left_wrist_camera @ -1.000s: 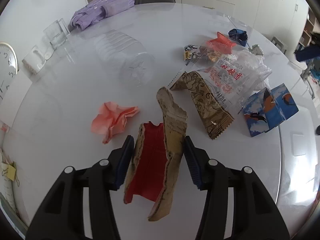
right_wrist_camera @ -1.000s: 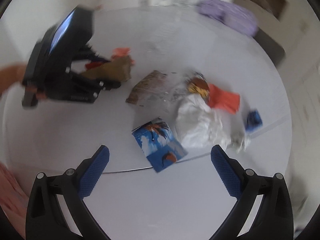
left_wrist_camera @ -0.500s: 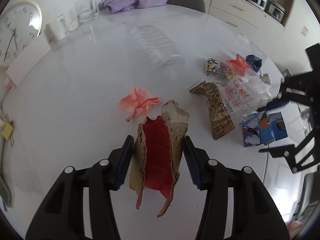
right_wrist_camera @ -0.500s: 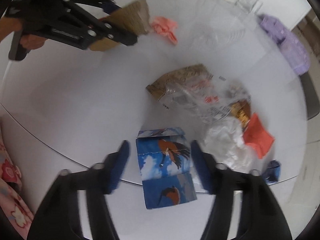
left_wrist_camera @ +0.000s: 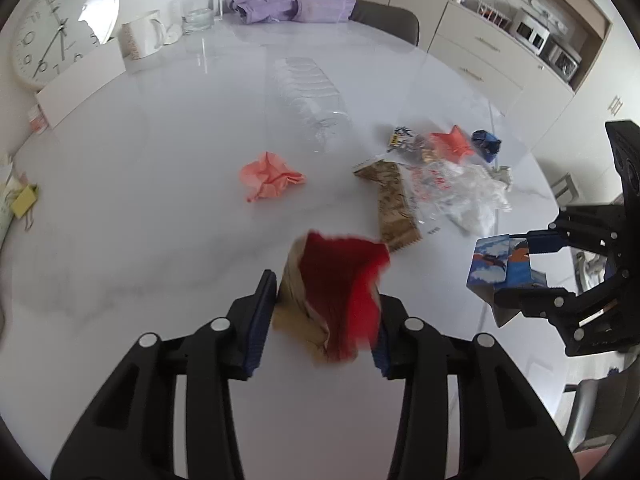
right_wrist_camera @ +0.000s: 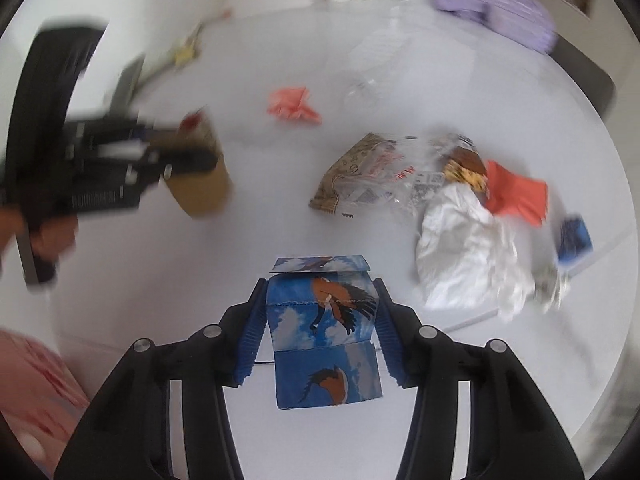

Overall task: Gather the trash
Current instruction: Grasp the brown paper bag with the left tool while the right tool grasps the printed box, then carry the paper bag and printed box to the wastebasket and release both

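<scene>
My left gripper [left_wrist_camera: 326, 308] is shut on a torn brown and red cardboard piece [left_wrist_camera: 332, 292], held above the white table [left_wrist_camera: 160, 200]. It also shows blurred in the right wrist view [right_wrist_camera: 200, 176]. My right gripper [right_wrist_camera: 320, 320] is shut on a blue carton with a bird print [right_wrist_camera: 324, 328], lifted at the table's near edge; the carton shows in the left wrist view [left_wrist_camera: 502, 268]. On the table lie a pink crumpled paper [left_wrist_camera: 270, 176], a brown wrapper [left_wrist_camera: 394, 204], clear plastic bags [left_wrist_camera: 460, 192], an orange-red paper [left_wrist_camera: 450, 142] and a small blue paper [left_wrist_camera: 486, 144].
A clear plastic bottle [left_wrist_camera: 312, 92] lies mid-table. A purple cloth [left_wrist_camera: 292, 0], a glass jug [left_wrist_camera: 200, 10], a mug [left_wrist_camera: 142, 38] and a clock [left_wrist_camera: 56, 28] stand at the far edge. A chair [left_wrist_camera: 384, 24] and cabinets [left_wrist_camera: 500, 52] are behind.
My right gripper closed on the blue carton and lifted it off the table. My left gripper rose and pulled back with the cardboard piece, which has tilted.
</scene>
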`<state>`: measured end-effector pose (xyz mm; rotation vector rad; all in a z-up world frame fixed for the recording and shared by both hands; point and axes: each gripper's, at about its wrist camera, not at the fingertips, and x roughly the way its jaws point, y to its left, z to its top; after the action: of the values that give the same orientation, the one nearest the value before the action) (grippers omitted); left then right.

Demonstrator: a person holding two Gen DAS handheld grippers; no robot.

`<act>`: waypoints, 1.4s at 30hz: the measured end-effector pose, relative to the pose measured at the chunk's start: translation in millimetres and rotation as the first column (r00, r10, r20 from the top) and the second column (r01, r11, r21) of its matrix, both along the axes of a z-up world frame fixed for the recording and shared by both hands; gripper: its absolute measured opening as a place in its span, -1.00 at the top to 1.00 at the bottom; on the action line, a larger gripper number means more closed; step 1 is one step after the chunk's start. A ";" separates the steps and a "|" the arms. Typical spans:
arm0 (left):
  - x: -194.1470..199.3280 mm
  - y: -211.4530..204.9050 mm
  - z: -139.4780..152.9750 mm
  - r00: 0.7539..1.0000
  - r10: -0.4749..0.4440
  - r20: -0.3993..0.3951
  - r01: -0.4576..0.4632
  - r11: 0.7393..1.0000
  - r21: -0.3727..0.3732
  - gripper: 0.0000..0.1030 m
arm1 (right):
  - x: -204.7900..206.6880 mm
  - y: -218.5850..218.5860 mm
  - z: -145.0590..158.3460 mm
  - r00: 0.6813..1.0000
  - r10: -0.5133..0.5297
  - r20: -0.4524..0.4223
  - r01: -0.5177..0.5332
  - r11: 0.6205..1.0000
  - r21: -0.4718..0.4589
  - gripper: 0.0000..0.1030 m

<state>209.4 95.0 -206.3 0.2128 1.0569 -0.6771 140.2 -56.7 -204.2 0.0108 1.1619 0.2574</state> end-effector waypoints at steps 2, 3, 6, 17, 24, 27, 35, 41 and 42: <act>-11.2 4.9 1.4 1.000 0.015 0.009 -0.015 1.000 -0.007 0.25 | -13.9 -3.4 8.5 0.997 -0.068 0.026 0.067 0.997 0.033 0.01; -15.1 6.4 1.1 1.000 0.020 0.009 -0.020 1.000 -0.005 0.26 | -20.2 -5.7 11.9 0.995 -0.095 0.035 0.093 0.995 0.047 0.01; -26.2 11.7 2.3 0.999 0.033 0.028 -0.034 0.999 0.014 0.28 | -34.7 -13.5 22.2 0.984 -0.169 0.063 0.163 0.982 0.095 0.01; -101.8 -45.6 72.4 0.996 -0.040 0.081 0.044 0.998 -0.053 0.28 | -129.9 -61.8 48.3 0.942 -0.318 0.111 0.302 0.943 0.138 0.00; -188.1 -148.1 87.3 0.967 -0.250 0.053 0.254 0.963 -0.094 0.27 | -224.3 -134.0 57.6 0.876 -0.467 0.124 0.458 0.884 0.091 0.00; -226.6 -191.9 87.8 0.940 -0.340 0.037 0.342 0.934 -0.101 0.27 | -269.7 -168.5 58.1 0.836 -0.536 0.117 0.529 0.844 0.083 0.00; -306.1 -281.2 78.4 0.874 -0.486 0.005 0.485 0.870 -0.091 0.27 | -357.7 -231.2 48.4 0.761 -0.640 0.107 0.635 0.768 0.076 0.00; -324.6 -306.8 76.9 0.865 -0.502 0.001 0.500 0.863 -0.070 0.27 | -381.3 -250.2 44.1 0.743 -0.660 0.113 0.653 0.751 0.099 0.00; -328.3 -312.1 76.0 0.864 -0.504 -0.005 0.503 0.862 -0.067 0.27 | -384.5 -252.5 43.4 0.741 -0.661 0.114 0.654 0.750 0.101 0.00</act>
<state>-118.8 -217.1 -130.3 0.4375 1.0037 -1.1878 -244.3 -309.2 -160.9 0.4450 0.9380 -0.3439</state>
